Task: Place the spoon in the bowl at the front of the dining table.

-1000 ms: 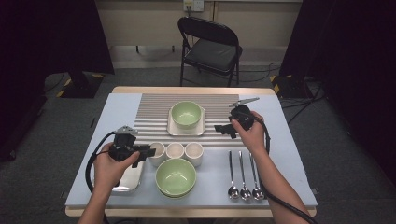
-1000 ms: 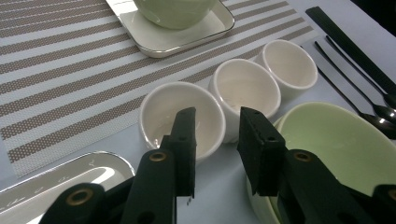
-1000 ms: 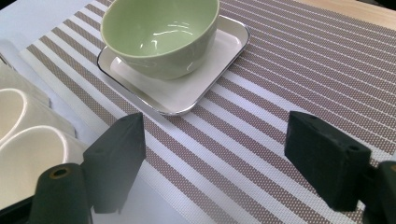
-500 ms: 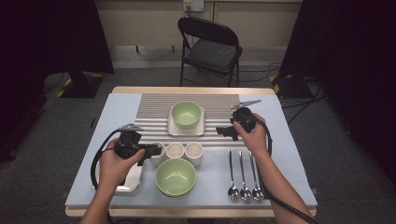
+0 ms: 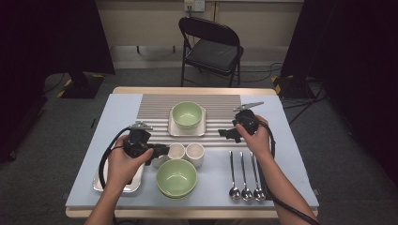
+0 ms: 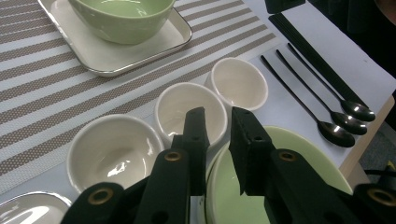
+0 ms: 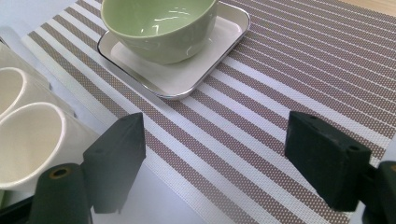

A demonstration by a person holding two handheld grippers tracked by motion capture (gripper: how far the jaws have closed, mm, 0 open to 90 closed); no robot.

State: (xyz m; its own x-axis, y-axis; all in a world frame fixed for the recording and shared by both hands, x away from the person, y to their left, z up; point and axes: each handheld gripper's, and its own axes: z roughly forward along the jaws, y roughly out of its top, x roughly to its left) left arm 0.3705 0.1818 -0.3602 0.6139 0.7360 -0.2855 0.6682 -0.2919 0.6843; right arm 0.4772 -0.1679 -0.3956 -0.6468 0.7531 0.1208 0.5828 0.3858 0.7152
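Risk first: left gripper (image 6: 212,123) fingers, just narrowed to a slim gap with nothing clamped between them, hover above the near rim of the middle cup (image 6: 189,109), which sits in a row of three cups beyond the fingertips. A misjudged descent could knock that cup into the left cup (image 6: 114,149) or onto the green bowl (image 6: 280,182) beneath the right-hand finger. Right gripper (image 7: 212,163) fingers stand wide open over the striped mat (image 7: 280,93), empty. Contact with the cup rim cannot be made out; the bowl is largely hidden behind the fingers.
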